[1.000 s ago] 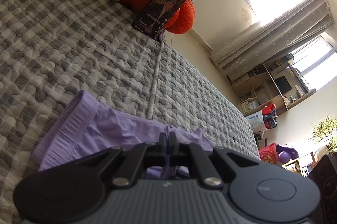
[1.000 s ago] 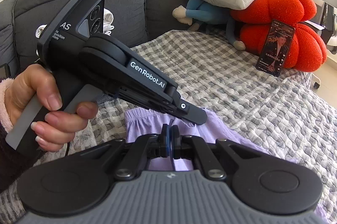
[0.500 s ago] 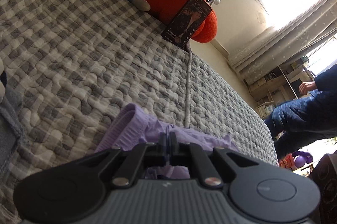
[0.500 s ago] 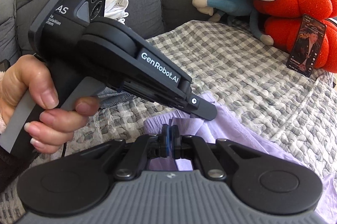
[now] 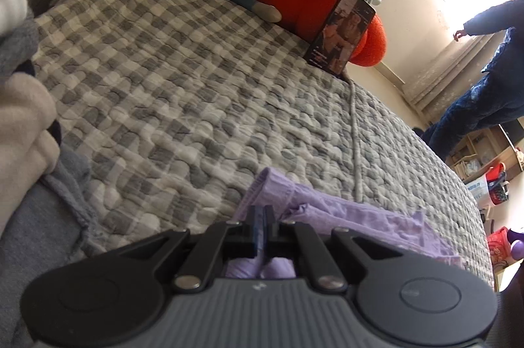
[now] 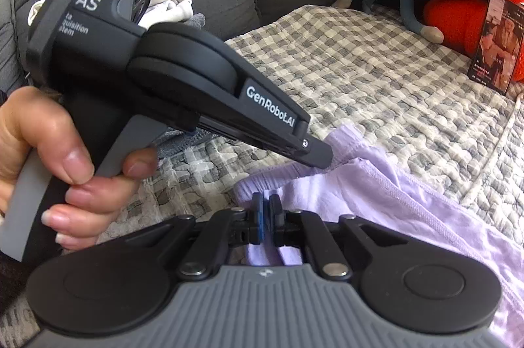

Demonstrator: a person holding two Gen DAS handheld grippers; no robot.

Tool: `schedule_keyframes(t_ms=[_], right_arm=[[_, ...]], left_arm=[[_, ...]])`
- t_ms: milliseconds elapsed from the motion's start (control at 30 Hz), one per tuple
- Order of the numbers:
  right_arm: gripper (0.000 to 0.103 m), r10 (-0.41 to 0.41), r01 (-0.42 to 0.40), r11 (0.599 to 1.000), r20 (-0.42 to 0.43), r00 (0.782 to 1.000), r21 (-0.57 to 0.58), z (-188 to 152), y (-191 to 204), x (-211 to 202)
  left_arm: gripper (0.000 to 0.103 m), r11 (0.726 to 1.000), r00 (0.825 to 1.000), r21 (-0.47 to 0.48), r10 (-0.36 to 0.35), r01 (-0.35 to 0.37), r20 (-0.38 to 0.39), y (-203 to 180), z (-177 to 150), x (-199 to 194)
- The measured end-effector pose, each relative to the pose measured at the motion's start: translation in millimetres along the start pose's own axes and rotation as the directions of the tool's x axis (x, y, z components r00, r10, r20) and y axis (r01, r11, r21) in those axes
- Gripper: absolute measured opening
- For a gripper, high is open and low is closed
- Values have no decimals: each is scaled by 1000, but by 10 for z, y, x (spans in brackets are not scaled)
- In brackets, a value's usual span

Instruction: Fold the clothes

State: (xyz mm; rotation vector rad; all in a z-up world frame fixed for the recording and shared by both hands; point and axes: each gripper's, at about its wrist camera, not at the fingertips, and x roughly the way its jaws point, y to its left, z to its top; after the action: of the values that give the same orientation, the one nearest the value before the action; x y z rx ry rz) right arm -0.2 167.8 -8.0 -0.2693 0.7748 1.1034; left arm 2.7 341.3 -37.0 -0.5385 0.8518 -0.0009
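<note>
Both claws on lilac garment's (image 6: 386, 194) hem

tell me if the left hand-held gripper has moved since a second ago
Yes. The left hand-held gripper, shut on the purple garment, has swung toward the sofa back: the propped phone slid rightward in its view, and folded clothes now show at the left.

The left black two-finger gripper (image 5: 261, 218) has its jaws pressed together, pinching a fold of lilac cloth (image 5: 344, 217) at its hem. Seen from the right wrist camera, it angles downward to the right, gripped around its grey handle by the person's bare left hand (image 6: 55, 151), thumb on top, fingers curled beneath. The right black two-finger gripper (image 6: 266, 210) is likewise clamped on the same cloth, close beside the left one's tip.
</note>
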Motion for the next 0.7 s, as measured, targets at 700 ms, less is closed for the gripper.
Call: schedule_keyframes(t_ms=[700], right_arm=[[37, -282, 255, 933, 78, 956, 253, -376, -809, -1006]], left_arm=[[10, 992, 999, 122, -42, 44, -13, -153, -449, -55]])
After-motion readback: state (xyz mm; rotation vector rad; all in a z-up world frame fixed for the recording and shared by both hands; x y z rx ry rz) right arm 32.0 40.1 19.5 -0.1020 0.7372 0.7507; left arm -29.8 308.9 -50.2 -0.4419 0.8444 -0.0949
